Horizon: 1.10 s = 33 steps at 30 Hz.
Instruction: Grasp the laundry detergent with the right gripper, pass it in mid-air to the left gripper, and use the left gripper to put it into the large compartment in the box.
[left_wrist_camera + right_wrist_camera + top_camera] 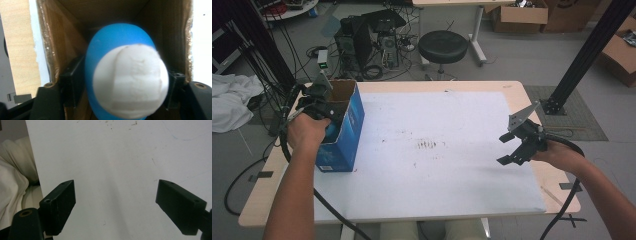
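Note:
A tall blue cardboard box [346,134] stands open-topped at the left of the white sheet [437,165]. My left gripper [327,116] reaches into the box's mouth and is shut on a rounded blue object with a white face [125,75]. Both jaws press that object's sides in the left gripper view [123,83], with the brown inner walls of the box [112,12] behind it. My right gripper [508,148] hovers at the right side of the sheet. Its jaws are wide apart with nothing between them in the right gripper view [117,195].
The wooden table [262,200] shows around the white sheet. A black stool [443,46], a computer tower with cables [372,42] and cardboard boxes [519,15] stand on the floor beyond. A black slanted post [584,55] rises at the far right.

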Tool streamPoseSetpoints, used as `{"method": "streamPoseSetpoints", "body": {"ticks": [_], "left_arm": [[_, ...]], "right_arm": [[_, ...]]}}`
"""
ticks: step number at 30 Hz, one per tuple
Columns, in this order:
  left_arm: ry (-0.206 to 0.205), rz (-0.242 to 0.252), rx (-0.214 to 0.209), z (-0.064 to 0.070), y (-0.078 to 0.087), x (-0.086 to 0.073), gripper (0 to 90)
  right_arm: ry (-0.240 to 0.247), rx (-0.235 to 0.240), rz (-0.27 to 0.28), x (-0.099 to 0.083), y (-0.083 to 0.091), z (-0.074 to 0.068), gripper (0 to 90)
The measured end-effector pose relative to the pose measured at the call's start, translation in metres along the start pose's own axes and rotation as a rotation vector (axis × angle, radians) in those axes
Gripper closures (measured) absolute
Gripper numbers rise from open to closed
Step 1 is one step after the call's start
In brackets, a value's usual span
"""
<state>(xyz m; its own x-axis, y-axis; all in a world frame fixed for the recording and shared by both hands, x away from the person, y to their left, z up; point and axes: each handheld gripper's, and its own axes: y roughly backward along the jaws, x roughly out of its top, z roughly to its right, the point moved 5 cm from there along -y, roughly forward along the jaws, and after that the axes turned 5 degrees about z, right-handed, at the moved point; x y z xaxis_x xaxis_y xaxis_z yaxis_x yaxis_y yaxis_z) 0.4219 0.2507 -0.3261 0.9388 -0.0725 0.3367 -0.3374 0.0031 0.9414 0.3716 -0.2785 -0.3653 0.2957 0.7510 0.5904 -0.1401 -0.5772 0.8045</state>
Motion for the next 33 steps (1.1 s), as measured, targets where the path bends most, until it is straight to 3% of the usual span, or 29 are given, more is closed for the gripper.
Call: {"method": "streamPoseSetpoints", "body": {"ticks": [7, 21, 24, 28, 33], "left_arm": [[0.009, 0.021, -0.033, -0.002, 0.003, -0.001, 31.7], [-0.001, 0.051, -0.025, -0.004, 0.03, 0.005, 27.2], [-0.004, 0.062, -0.05, 0.0, 0.039, 0.006, 26.6], [-0.023, 0.078, -0.051, 0.003, 0.05, 0.01, 25.7], [-0.062, 0.099, -0.074, 0.017, 0.063, 0.014, 25.1]], "right_arm": [[0.004, 0.002, -0.001, 0.001, -0.001, -0.001, 16.0], [0.012, -0.001, 0.001, 0.005, 0.001, -0.003, 16.0], [0.012, -0.004, 0.0, 0.005, 0.003, -0.004, 16.0], [0.015, -0.007, 0.002, 0.006, 0.004, -0.005, 16.0], [0.018, -0.011, 0.007, 0.008, 0.007, -0.008, 16.0]]}}
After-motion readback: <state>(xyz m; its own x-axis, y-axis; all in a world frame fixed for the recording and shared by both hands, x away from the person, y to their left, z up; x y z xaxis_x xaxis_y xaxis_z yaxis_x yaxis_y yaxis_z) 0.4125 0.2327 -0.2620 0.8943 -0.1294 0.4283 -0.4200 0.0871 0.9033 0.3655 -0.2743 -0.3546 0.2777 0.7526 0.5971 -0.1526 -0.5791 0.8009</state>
